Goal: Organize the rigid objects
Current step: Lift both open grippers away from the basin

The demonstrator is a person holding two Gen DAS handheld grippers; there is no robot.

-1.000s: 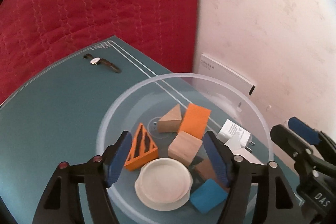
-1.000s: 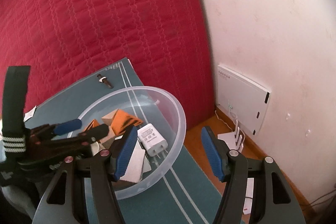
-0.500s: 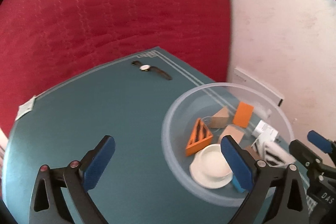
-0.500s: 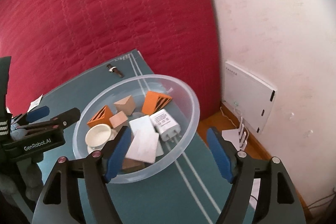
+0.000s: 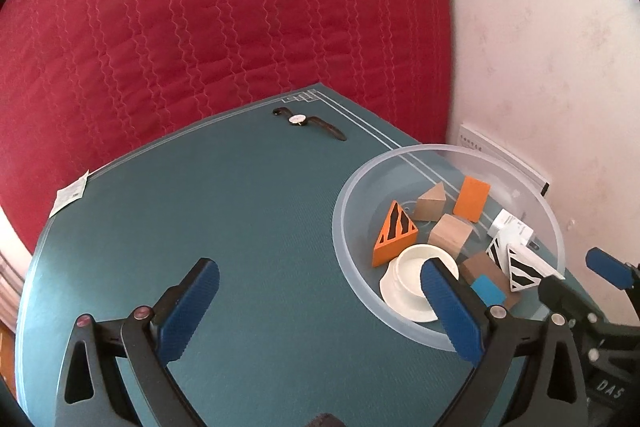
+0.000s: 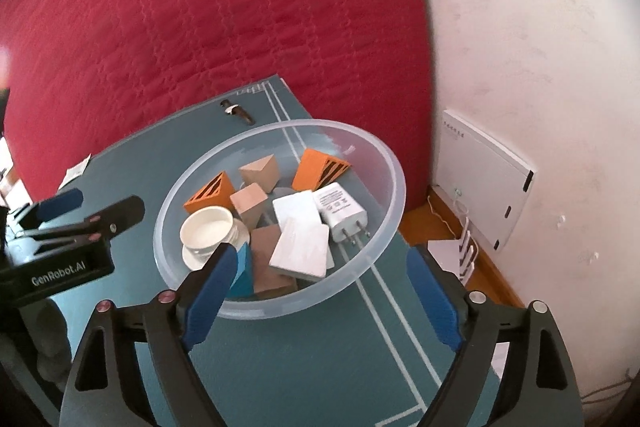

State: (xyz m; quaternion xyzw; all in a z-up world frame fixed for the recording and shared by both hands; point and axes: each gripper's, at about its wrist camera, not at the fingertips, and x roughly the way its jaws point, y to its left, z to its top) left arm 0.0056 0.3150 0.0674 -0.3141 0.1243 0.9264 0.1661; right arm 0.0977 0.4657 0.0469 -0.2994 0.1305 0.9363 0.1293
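While both pairs of fingers are being held spread wide with nothing pinched between them, the clear plastic bowl (image 6: 280, 215) is taken as the landmark: the rigid pieces are lying heaped inside it, among them the orange wedges (image 6: 210, 193), the wooden blocks (image 6: 260, 171), the white cup (image 6: 208, 231), the white block (image 6: 302, 247) and the charger plug (image 6: 340, 211). Only the wristwatch (image 5: 308, 121) is lying outside the bowl, well beyond its far rim on the teal mat (image 5: 240, 247). Risk is being judged chiefly at the watch: its thin strap is likely being offered flat, so a pinch could be missed or the watch pushed off the mat's far edge. With the left gripper (image 5: 320, 303) hovering beside the bowl and the right gripper (image 6: 320, 291) hanging over its near rim, the light bowl could be clipped, tipped or slid toward the mat's edge nearest the wall.
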